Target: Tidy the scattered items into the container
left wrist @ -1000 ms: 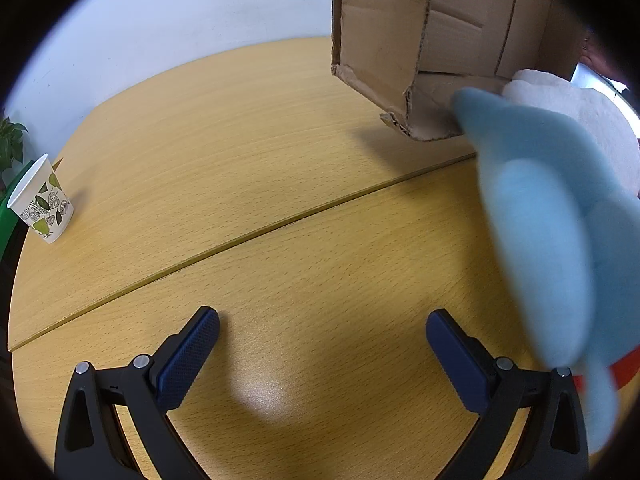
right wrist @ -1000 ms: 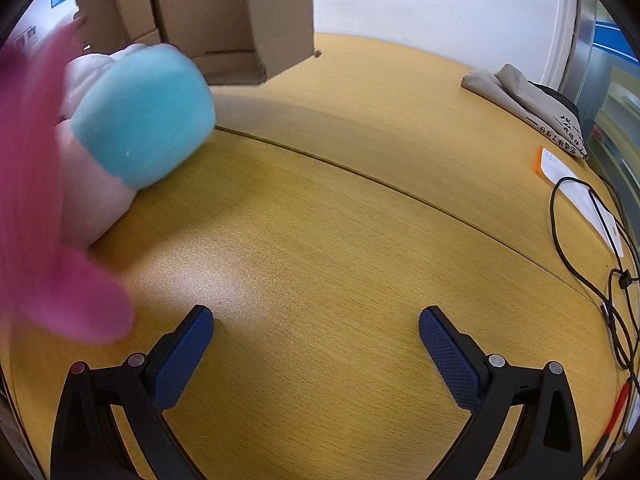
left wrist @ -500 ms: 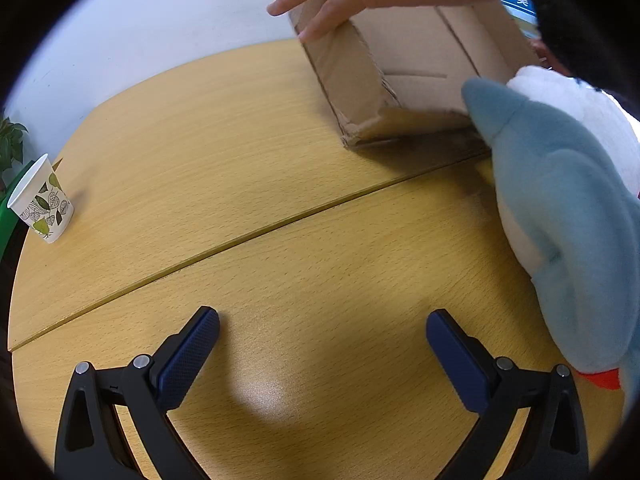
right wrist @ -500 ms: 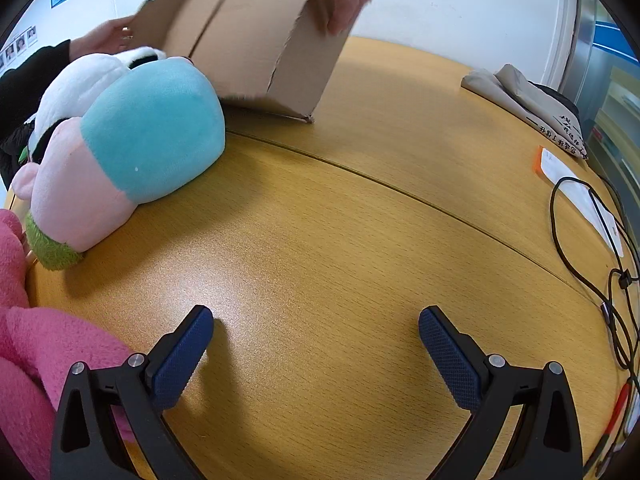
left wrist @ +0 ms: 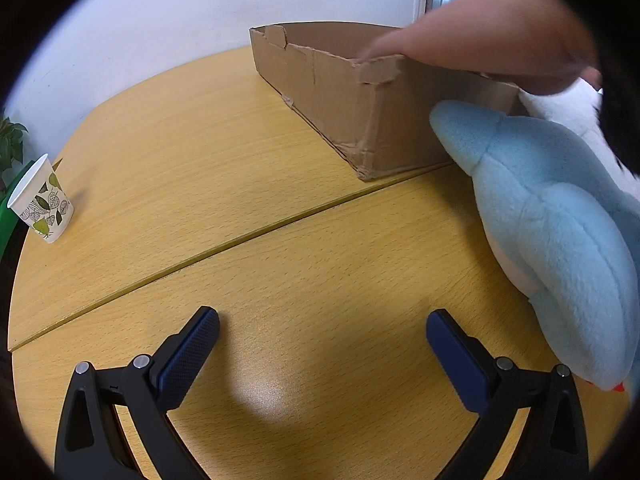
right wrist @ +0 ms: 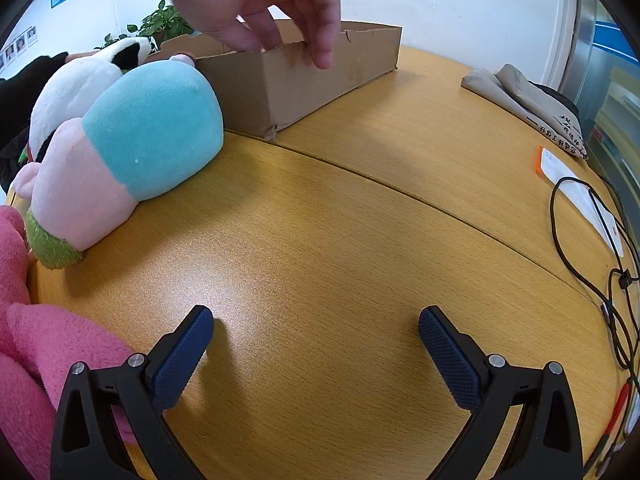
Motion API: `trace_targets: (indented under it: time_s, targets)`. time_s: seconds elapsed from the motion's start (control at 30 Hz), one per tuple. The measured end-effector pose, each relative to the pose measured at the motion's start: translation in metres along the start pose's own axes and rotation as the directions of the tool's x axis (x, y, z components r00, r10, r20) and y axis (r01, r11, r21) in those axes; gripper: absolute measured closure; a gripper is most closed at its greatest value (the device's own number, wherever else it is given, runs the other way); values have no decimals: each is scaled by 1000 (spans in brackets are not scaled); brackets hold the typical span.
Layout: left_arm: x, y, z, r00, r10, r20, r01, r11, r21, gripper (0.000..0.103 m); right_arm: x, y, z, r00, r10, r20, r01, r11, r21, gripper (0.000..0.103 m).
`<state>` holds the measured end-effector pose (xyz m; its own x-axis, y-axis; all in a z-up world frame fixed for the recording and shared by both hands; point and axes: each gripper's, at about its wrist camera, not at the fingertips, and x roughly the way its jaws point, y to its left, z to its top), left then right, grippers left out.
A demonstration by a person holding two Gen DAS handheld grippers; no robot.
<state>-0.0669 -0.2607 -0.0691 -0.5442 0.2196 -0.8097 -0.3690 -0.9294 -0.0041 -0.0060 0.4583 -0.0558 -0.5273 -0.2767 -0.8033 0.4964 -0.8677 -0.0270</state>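
A shallow cardboard box (left wrist: pixel 360 92) stands upright on the wooden table (left wrist: pixel 240 184), also in the right wrist view (right wrist: pixel 300 76). A bare hand (right wrist: pixel 264 4) rests on its rim. A light-blue plush (left wrist: pixel 560 232) lies right of my left gripper (left wrist: pixel 322 338), which is open and empty. A white plush (left wrist: pixel 568 112) lies behind it. In the right wrist view a teal-and-pink plush (right wrist: pixel 124 152), a black-and-white plush (right wrist: pixel 80 84) and a pink plush (right wrist: pixel 36 344) lie at the left. My right gripper (right wrist: pixel 316 334) is open and empty above bare table.
A leaf-print paper cup (left wrist: pixel 40 200) stands at the table's left edge. A folded beige cloth (right wrist: pixel 524 104), a paper with an orange edge (right wrist: pixel 576 192) and black cables (right wrist: pixel 600 280) lie at the right. Potted plants (right wrist: pixel 160 24) stand behind the box.
The box, held tipped in the air by a hand, has been set down upright on the table. The plush toys have come to rest beside it. Both grippers stayed put.
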Motion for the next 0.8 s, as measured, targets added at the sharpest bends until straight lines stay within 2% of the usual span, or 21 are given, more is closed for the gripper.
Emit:
trace_targets:
  time_s: [0.8]
  targets:
    - [-1,0,1,1000,-1,0,1,1000,2,0,0,1,0,1000,-3,0,3,1000,4,0]
